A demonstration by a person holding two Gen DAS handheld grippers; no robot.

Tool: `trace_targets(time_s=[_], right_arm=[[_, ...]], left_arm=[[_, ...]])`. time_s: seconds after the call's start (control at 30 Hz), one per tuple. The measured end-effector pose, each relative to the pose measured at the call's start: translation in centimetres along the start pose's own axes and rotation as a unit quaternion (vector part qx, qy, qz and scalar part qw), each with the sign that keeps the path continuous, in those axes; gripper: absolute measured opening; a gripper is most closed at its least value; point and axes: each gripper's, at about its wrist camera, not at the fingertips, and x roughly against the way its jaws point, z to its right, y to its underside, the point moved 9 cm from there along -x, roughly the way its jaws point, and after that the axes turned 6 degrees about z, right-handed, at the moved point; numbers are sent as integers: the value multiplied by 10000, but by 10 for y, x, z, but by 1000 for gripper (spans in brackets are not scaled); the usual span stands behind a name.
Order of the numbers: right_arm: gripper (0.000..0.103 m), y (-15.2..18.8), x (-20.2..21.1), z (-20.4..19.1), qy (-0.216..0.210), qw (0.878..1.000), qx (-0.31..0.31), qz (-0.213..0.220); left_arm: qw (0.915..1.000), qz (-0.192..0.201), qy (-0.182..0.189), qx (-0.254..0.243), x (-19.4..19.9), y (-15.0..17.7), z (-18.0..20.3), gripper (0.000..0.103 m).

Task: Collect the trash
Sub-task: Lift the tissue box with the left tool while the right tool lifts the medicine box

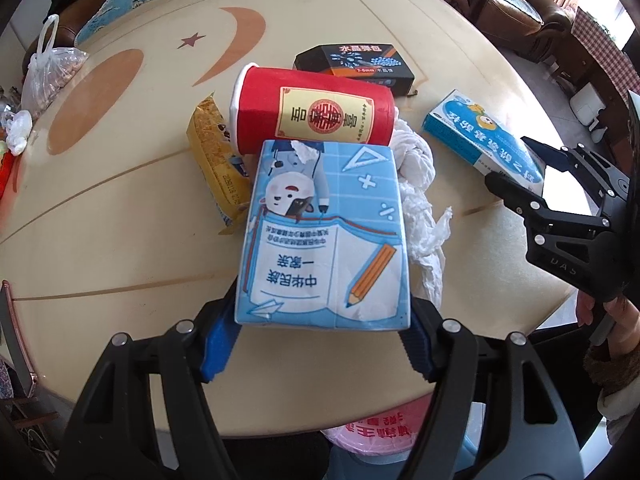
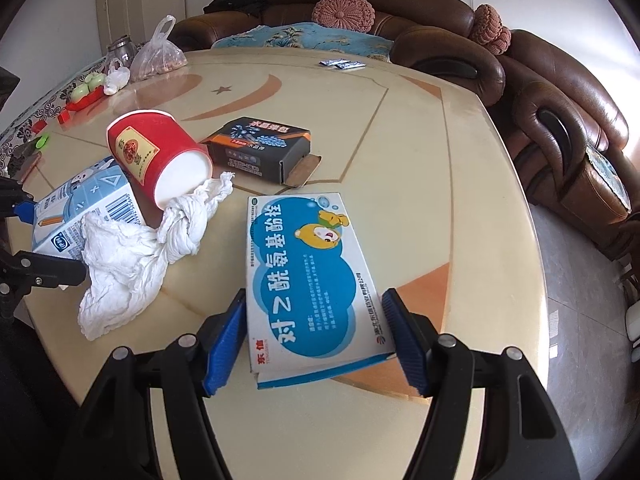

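Left wrist view: left gripper (image 1: 322,344) clamps a blue tissue pack (image 1: 324,236) w/ cartoon student, open book & pencil print; blue pads press both its near sides, pack fills centre. At 12 o'clock from it a red cup (image 1: 316,114) lies on its side, gold label up, rim toward 9. Yellow wrapper (image 1: 218,164) at 10 o'clock, partly under cup. Crumpled white tissue (image 1: 420,200) at 3 o'clock, touching pack's edge. Black box (image 1: 356,66) beyond cup at 12–1. Med box (image 1: 480,136), blue/white w/ bear, at 2 o'clock, right gripper (image 1: 516,184) closed on its near end; a hand (image 1: 612,312) in a brown sleeve behind it. Table (image 1: 120,220) is cream, glossy, w/ orange moon & star inlay; clear bag (image 1: 48,76) at 10 on far edge. Right wrist view: right gripper (image 2: 316,340) grips med box (image 2: 312,276) across its width, pads on both long sides, box's near end looks lifted off table (image 2: 400,140). Tissue (image 2: 132,256) at 9 o'clock, twisted end reaching cup's (image 2: 156,152) white base; pack (image 2: 80,208) at 9–10, left gripper (image 2: 24,236) on it at frame edge. Black box (image 2: 260,148) at 11–12, end flap open. Brown leather sofa (image 2: 560,120) wraps table from 12 to 3, pink cushions (image 2: 344,14) on top; grey tile floor at 3–4.
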Motion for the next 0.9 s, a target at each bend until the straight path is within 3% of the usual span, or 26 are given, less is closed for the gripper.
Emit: trace_targets(time_s=[0.33, 0.9], right_arm=[[64, -11, 22, -1, 242, 9994, 75, 243], [59, -1, 50, -6, 514, 9983, 124, 253]], left_arm=[[9999, 136, -89, 48, 5, 4, 0, 68], [9994, 312, -100, 121, 25, 13, -3, 68]])
